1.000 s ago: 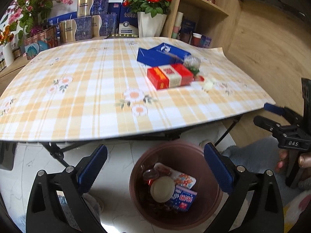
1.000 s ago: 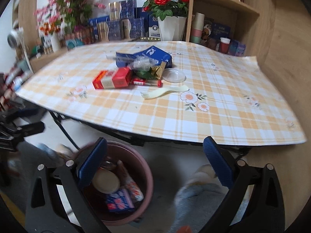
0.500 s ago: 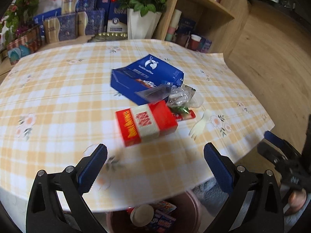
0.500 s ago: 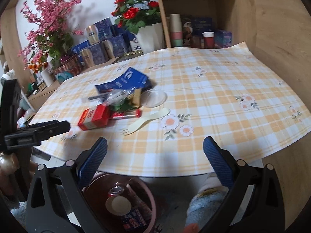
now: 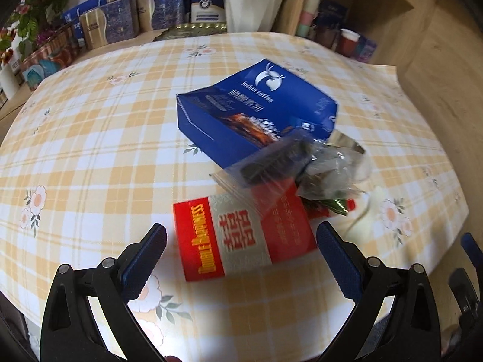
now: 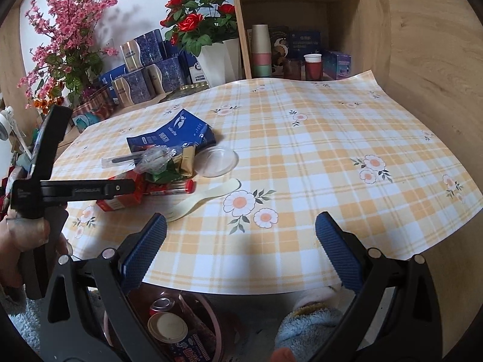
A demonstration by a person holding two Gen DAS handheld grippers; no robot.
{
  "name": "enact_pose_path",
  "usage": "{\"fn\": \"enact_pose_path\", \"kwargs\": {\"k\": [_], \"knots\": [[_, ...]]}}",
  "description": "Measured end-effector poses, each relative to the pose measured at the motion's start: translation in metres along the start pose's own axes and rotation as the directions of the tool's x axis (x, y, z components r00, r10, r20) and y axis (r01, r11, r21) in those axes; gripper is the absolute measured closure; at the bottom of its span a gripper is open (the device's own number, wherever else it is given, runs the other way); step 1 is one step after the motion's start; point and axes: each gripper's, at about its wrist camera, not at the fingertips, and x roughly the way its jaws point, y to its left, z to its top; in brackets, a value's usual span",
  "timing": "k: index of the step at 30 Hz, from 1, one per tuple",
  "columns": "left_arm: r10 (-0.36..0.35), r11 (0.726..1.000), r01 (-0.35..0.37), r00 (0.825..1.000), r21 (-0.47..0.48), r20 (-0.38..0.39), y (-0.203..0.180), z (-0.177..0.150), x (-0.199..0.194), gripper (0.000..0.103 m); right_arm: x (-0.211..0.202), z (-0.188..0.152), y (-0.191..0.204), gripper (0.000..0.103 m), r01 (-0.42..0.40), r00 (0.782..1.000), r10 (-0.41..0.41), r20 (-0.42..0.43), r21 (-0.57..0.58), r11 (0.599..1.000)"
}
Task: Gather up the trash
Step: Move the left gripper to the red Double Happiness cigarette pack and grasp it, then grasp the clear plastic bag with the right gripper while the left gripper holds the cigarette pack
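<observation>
1. Left gripper (image 5: 241, 241): jaws spread wide, nothing between the pads, hovering over the near part of the checked tablecloth (image 5: 90, 150). Also visible from the right wrist view at 9 o'clock (image 6: 90, 190), held by a hand (image 6: 27, 235).
2. Red carton (image 5: 241, 235): lying flat on the cloth, straddled by the spread left fingers but not touched by either; blurred.
3. Blue coffee bag (image 5: 256, 111): lying at 12 o'clock of the red carton, just beyond it.
4. Clear plastic wrappers (image 5: 302, 163): heaped between bag and carton, overlapping the carton's far corner; contents too blurred to tell.
5. Cream plastic spoon (image 6: 202, 199): flat on the cloth at 3 o'clock of the carton, near the table edge.
6. Clear round lid (image 6: 217, 160): just beside the heap, at 1 o'clock of the spoon.
7. Right gripper (image 6: 241, 241): jaws spread, holding nothing, above the near table edge, well apart from the heap.
8. Trash bin (image 6: 217, 319): on the floor under the table edge, at 6 o'clock in the right wrist view; holds a can (image 6: 161, 304), a cup lid and printed packets.
</observation>
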Motion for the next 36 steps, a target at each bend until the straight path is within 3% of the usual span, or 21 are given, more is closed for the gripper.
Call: {"fn": "enact_pose_path", "kwargs": {"k": [8,11,17,23,27,31,36], "knots": [[-0.008,0.999,0.007,1.0,-0.036,-0.028,0.004,0.004,0.014,0.006,0.003,-0.004,0.0,0.006,0.003,1.0,-0.003,-0.015,-0.019,1.0],[-0.046,0.998,0.045,0.999,-0.049,-0.025,0.01,0.001,0.011,0.013,0.006,-0.004,0.001,0.006,-0.008,1.0,0.007,-0.027,-0.024,1.0],[-0.084,0.996,0.084,0.996,-0.041,-0.012,0.024,-0.013,-0.009,0.013,0.019,0.011,0.018,0.006,-0.041,0.999,0.037,-0.039,-0.128,0.991],[-0.091,0.993,0.092,0.996,-0.075,0.014,0.048,-0.035,-0.036,0.013,0.047,0.038,0.061,0.006,-0.111,0.994,0.103,-0.042,-0.337,0.935],[-0.097,0.99,0.1,0.995,-0.099,0.036,0.062,-0.046,-0.051,0.013,0.079,0.055,0.092,0.007,-0.143,0.99,0.113,-0.088,-0.494,0.857],[-0.113,0.987,0.118,0.992,-0.111,0.052,0.074,-0.055,-0.063,0.013,0.103,0.071,0.106,0.019,-0.205,0.977,0.14,-0.162,-0.521,0.829],[-0.122,0.985,0.129,0.99,-0.117,0.065,0.085,-0.064,-0.074,0.013,0.122,0.081,0.119,0.022,-0.246,0.964,0.144,-0.223,-0.545,0.802]]}}
